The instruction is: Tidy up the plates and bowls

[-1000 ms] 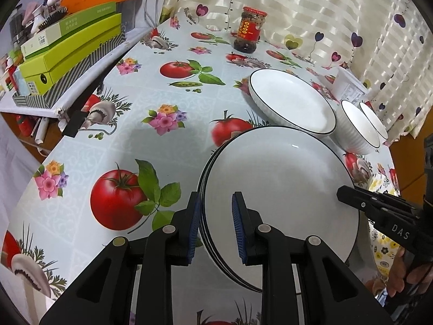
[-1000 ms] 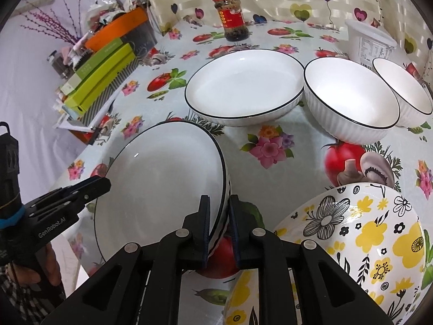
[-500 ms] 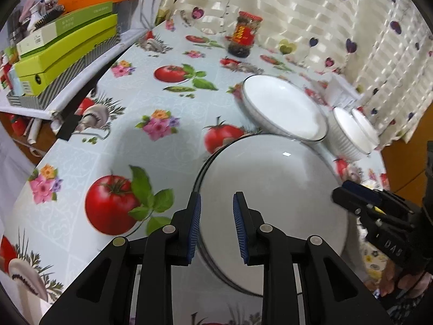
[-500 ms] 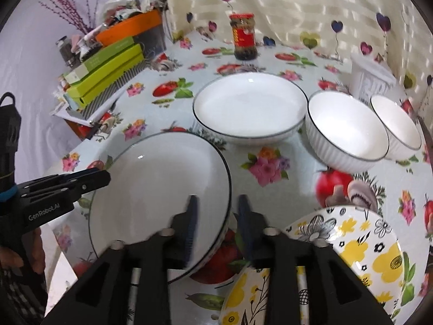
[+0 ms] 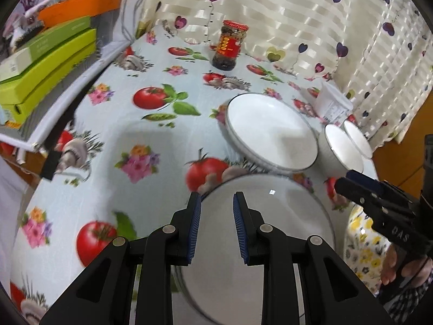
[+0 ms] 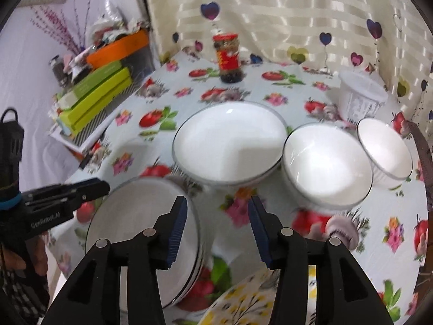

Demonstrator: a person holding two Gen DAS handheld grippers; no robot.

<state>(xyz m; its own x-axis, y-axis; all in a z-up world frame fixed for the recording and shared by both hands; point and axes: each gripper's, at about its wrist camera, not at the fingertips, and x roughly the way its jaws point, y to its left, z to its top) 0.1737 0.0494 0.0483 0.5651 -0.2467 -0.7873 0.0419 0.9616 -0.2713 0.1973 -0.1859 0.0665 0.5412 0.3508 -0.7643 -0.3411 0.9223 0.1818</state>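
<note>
A stack of white black-rimmed plates [image 5: 270, 222] [image 6: 140, 216] lies on the tablecloth near the front. My left gripper [image 5: 216, 224] is open and empty above its near-left part. My right gripper [image 6: 217, 230] is open and empty, above the cloth just right of the stack. Behind stand a wide white shallow bowl [image 5: 270, 132] [image 6: 230, 140], a ribbed white bowl [image 6: 327, 165] [image 5: 341, 149] and a smaller white bowl [image 6: 387, 151] [image 5: 357, 138]. A yellow flowered plate [image 6: 257, 303] [image 5: 365, 246] lies at the near right.
A red-lidded jar [image 6: 228, 57] stands at the back by the curtain. A white plastic tub [image 6: 361, 97] sits at the back right. Green boxes and an orange bin [image 5: 48, 54] are stacked on a shelf at the left. The tomato-print cloth [image 5: 135, 124] covers the table.
My right gripper let go of the plate stack's rim, opened and lifted. My left gripper opened wider. Both views rose and tilted back from the stack.
</note>
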